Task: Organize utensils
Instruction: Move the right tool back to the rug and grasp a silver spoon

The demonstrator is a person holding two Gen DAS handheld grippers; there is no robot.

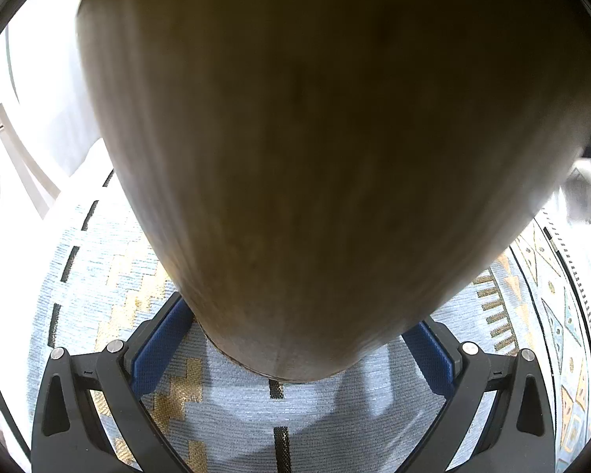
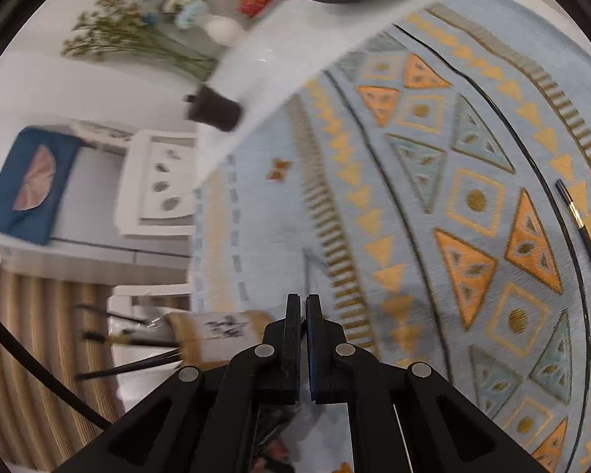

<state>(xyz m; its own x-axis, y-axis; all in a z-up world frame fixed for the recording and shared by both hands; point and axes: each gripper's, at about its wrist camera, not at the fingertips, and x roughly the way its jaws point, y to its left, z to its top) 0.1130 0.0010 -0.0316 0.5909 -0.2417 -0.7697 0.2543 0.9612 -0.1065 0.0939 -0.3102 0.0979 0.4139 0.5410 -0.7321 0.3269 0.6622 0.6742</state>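
The left gripper (image 1: 295,354) clamps a smooth, rounded wooden holder (image 1: 335,157) between its blue ribbed pads (image 1: 157,351), the jaws spread wide around its base; the matte, faintly grained cylinder fills most of that view, above a woven tablecloth (image 1: 98,276) of pale blue thread with gold stepped motifs. The right gripper (image 2: 303,307) has its black fingers pressed together with nothing visible between them. Just left of it, the same holder (image 2: 216,331) appears tan with dark ink markings, thin black-handled utensils (image 2: 130,339) sticking out of its mouth. To the right, a slim black chopstick (image 2: 587,244) with a metallic band lies on the cloth. Farther off stand a dark cup (image 2: 216,112), blurred dried flowers (image 2: 130,39) and a white carved chair (image 2: 161,181).
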